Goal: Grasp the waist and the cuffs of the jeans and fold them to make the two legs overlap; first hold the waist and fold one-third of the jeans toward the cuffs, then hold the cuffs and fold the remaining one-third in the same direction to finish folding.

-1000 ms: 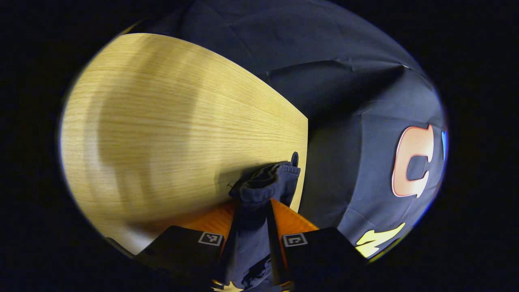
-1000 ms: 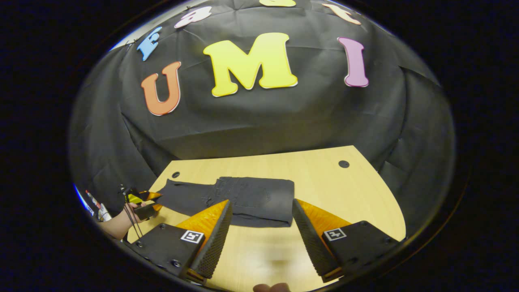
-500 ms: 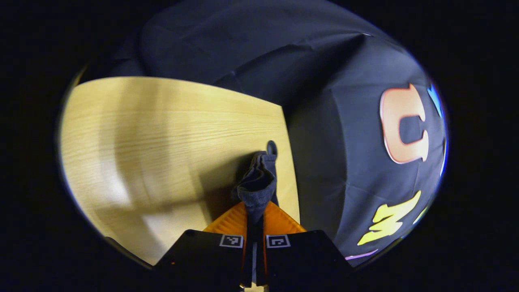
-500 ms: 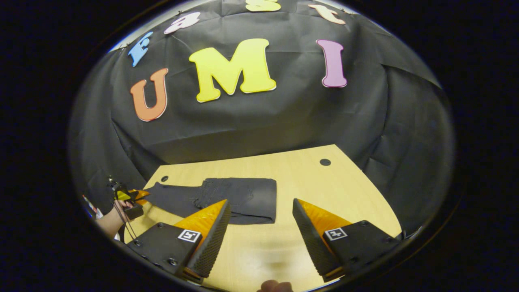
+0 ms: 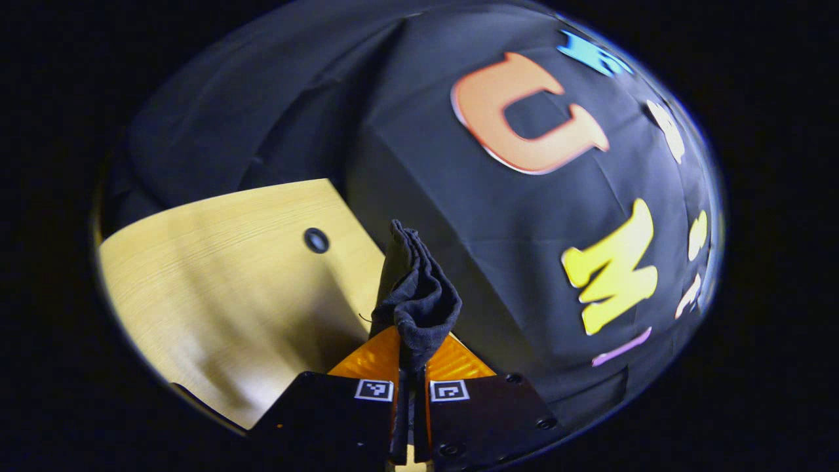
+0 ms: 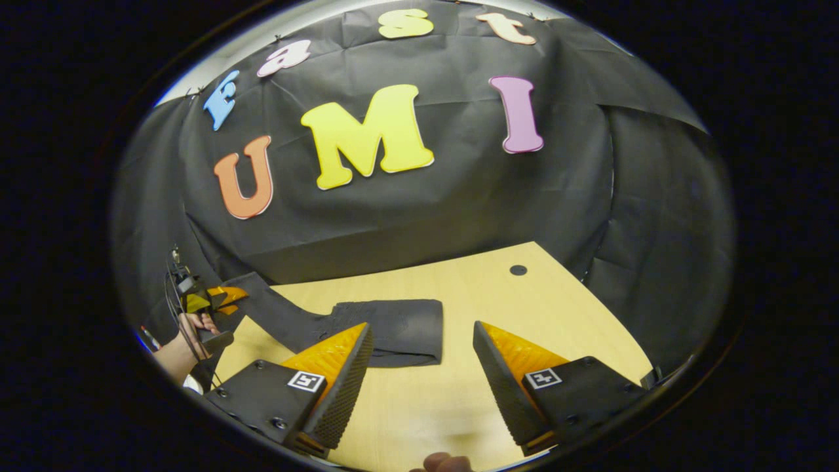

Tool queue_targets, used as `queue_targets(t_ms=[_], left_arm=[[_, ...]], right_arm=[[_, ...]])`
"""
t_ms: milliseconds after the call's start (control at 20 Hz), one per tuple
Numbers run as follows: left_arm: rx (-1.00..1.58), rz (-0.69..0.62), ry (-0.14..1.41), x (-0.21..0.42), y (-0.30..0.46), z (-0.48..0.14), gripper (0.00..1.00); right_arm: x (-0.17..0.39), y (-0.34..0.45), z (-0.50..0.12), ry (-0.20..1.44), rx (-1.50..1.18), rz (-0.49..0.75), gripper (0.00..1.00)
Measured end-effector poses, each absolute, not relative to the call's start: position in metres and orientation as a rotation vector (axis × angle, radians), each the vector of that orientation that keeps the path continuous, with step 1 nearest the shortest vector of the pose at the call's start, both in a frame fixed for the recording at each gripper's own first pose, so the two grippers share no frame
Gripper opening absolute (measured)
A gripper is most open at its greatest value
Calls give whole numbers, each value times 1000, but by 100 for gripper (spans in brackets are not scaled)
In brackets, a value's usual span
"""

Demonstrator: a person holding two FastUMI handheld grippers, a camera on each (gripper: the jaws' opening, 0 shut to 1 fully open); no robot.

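Cuffs (image 5: 414, 288) pinched in L gripper (image 5: 411, 367), lifted off table (image 6: 459, 393) prob. for final third-fold onto folded waist part (image 6: 393, 331); R gripper (image 6: 419, 367) spread, idle.

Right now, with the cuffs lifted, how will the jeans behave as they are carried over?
Probably floppy: the jeans slope down slack from the left gripper to the table. The bunched cuffs clamped between its fingers suggest a firm hold. The folded waist part lies flat and may drag.
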State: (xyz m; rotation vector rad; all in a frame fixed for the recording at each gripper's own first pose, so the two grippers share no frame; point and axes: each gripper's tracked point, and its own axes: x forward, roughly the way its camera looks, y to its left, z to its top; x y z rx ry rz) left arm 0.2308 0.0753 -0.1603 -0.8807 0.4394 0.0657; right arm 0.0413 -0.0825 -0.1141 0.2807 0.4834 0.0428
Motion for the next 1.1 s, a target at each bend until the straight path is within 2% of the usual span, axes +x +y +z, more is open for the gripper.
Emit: queue_targets(t_ms=[250, 450, 550, 600, 650, 800, 850, 900, 1100], left_arm=[[-665, -139, 444, 245, -50, -132, 6], [-574, -240, 486, 246, -130, -142, 7], [-528, -263, 513, 247, -155, -162, 6], [-504, -269, 526, 246, -163, -168, 6], [-483, -273, 537, 248, -174, -175, 6], [-421, -275, 558, 248, -198, -194, 6], [-404, -275, 564, 248, -204, -201, 6], [-390, -275, 572, 247, -210, -208, 7], [-355, -271, 593, 249, -222, -232, 7]], right_arm=[[13, -146, -109, 449, 299, -67, 94], [-15, -197, -117, 443, 335, -186, 95], [-30, -219, -124, 451, 344, -238, 94], [-37, -229, -127, 456, 347, -262, 89], [-44, -238, -130, 462, 351, -283, 94], [-57, -258, -138, 472, 358, -333, 95], [-61, -262, -141, 478, 358, -342, 89], [-63, -265, -144, 484, 358, -350, 95], [-62, -270, -153, 506, 355, -361, 95]])
